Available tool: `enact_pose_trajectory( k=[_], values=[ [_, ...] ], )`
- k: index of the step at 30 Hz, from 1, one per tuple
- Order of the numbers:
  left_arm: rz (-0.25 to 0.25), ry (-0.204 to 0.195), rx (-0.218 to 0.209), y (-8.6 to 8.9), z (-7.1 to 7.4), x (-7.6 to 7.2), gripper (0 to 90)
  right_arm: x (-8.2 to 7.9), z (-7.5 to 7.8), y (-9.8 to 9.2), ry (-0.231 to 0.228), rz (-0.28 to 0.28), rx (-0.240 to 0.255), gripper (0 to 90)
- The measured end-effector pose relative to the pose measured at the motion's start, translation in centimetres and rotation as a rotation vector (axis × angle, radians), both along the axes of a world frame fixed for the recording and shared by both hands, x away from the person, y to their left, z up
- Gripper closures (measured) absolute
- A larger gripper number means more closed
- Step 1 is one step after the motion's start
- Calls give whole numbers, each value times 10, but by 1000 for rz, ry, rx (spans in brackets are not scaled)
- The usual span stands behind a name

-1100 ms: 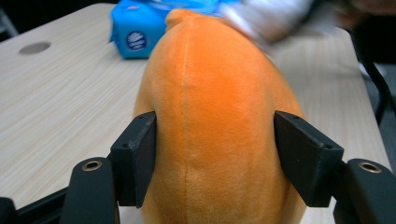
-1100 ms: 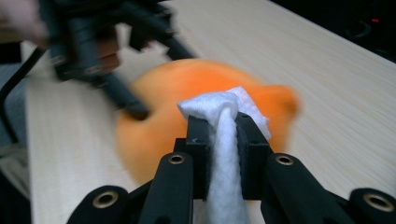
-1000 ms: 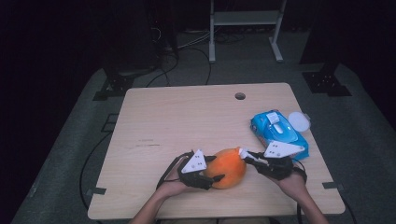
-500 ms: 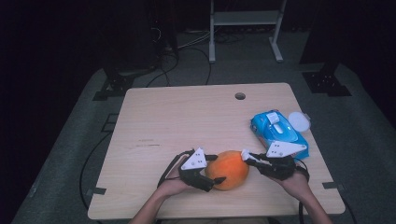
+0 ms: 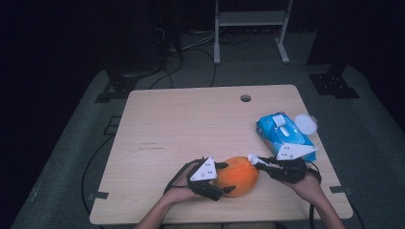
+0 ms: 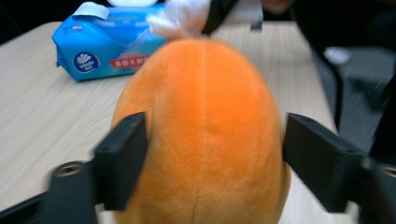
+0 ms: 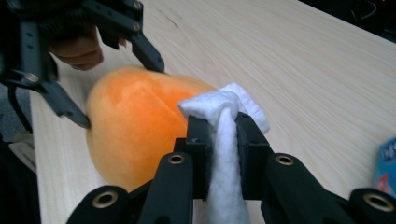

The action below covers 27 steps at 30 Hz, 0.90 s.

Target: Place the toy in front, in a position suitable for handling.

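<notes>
Wooden table (image 5: 191,124): one orange plush (image 5: 237,175), left jaws apparently opening around; right jaws clamping wipe (image 7: 224,140).

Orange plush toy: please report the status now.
Left gripper astride orange plush toy, jaws just opening. Right gripper shut on white wipe, at toy's end. Blue wipes pack beyond, clear.

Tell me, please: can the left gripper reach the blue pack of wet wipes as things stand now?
Probably not directly. The left gripper, whose jaws have just been opening, straddles the orange plush toy, and the right gripper, clamped on a white wipe, lies between it and the blue wipes pack.
</notes>
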<state>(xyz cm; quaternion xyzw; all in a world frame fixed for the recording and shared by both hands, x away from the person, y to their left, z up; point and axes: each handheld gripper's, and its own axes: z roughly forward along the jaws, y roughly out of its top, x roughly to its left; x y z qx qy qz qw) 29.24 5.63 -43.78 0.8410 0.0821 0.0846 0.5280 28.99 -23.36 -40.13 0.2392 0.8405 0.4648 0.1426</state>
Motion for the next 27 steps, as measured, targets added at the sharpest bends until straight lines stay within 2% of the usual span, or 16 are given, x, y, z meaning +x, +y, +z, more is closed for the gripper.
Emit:
enact_pose_trajectory(
  k=[1, 3, 6, 7, 8, 9, 10, 12, 16, 19, 22, 25, 27],
  values=[
    [14, 13, -2, -2, 0, 1, 182, 0, 0, 1, -1, 0, -3, 773],
    [50, -9, 28, -5, -2, 1, 165, -2, 2, 5, -1, 18, 11, 773],
    [78, -18, 23, -7, -4, 0, 214, -9, 8, 18, -1, 105, 46, 772],
    [75, -24, 31, -7, -3, -1, 226, -13, 9, 25, -4, 141, 44, 772],
    [75, -29, 36, -8, -3, -2, 234, -16, 10, 32, -15, 155, 18, 772],
    [73, -33, 39, -7, -3, -2, 241, -18, 10, 37, -31, 152, -14, 772],
    [72, -33, 39, -6, -3, -3, 255, -17, 10, 38, -36, 148, -22, 772],
    [64, -40, 41, -4, -3, -4, 278, -13, 9, 32, -24, 128, -5, 773],
    [54, -59, 46, -8, -2, -6, 280, -2, 4, 8, -11, 28, -14, 773],
    [48, -67, 61, -14, 0, -9, 256, -3, 3, 6, -4, 25, -7, 772],
    [48, -47, 71, -12, 4, -6, 141, -9, 4, 17, -27, 84, -17, 771],
    [87, 0, 39, -2, 9, 4, 85, -9, 6, 19, -31, 96, -33, 772],
    [93, 49, 27, 3, 6, 10, 71, -9, 4, 15, -34, 83, -39, 771]
  ],
)
